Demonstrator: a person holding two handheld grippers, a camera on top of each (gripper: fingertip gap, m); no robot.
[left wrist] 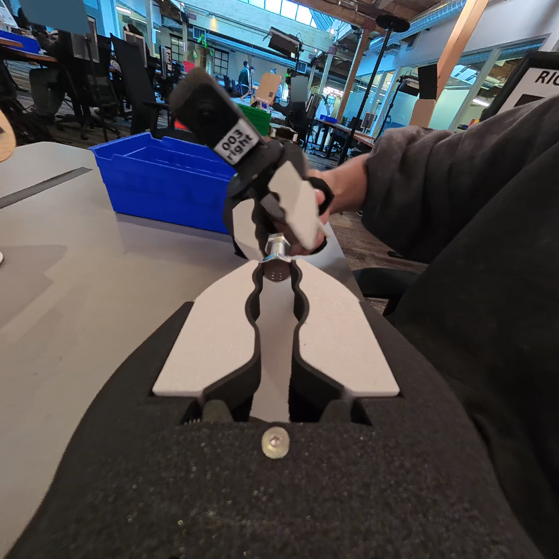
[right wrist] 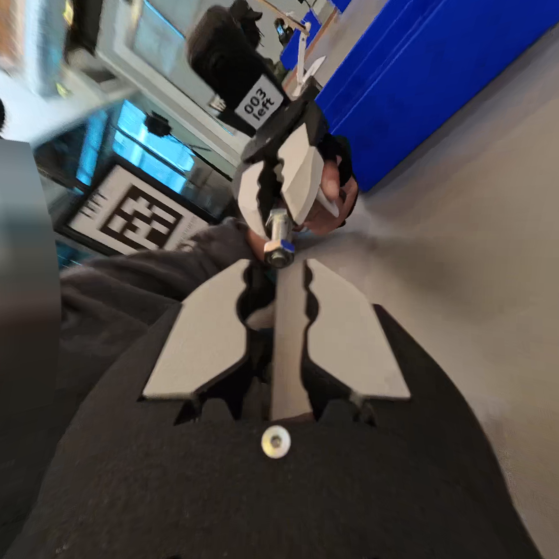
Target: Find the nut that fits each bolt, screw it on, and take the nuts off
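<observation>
Left gripper [left wrist: 276, 267], bolt [left wrist: 276, 251], then blue bin [left wrist: 169, 187] (contents hidden)

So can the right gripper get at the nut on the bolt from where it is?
Probably yes. The nut sits on the free end of the bolt, just ahead of the open right gripper, with nothing between. The left gripper clamps the head end, clear of the nut.

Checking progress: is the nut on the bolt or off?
On: the nut sits on the end of the bolt, whose tip shows through it.
</observation>
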